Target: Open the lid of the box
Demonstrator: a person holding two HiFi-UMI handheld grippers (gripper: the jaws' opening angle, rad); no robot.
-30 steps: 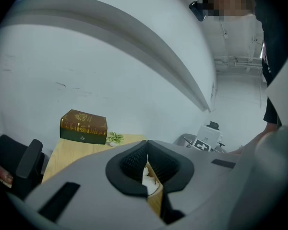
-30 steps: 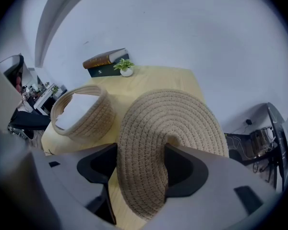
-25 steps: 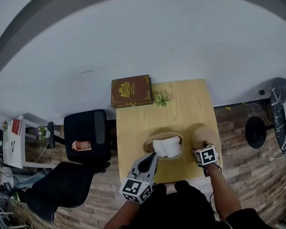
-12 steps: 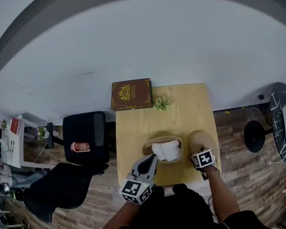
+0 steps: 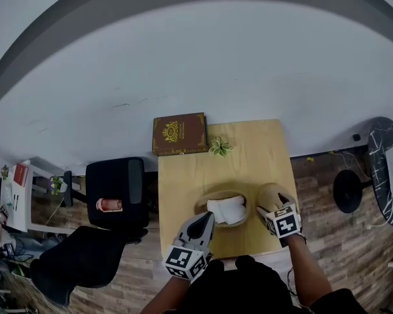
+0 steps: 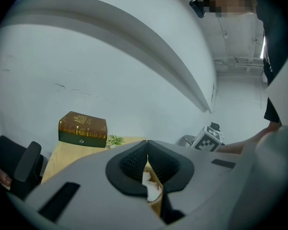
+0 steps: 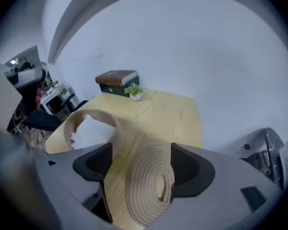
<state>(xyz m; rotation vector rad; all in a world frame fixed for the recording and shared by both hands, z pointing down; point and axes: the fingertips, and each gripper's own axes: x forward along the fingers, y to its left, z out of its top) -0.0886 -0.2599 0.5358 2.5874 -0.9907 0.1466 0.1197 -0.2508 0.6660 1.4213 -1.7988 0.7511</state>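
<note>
Bare tabletop (image 5: 249,165) lies open between book (image 5: 179,134), plant (image 5: 220,146) and woven box (image 5: 217,193).

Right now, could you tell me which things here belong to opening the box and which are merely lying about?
Job in hand:
- woven box, already open, white cloth inside
- woven lid, lying on the table
- right claw, jaws just opened, the lid lying between them

Lying about:
- brown book-shaped case
- small plant
- black chair

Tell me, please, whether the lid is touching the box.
Apart. The right gripper view shows a strip of bare table running between the lid and the wall of the box.
</note>
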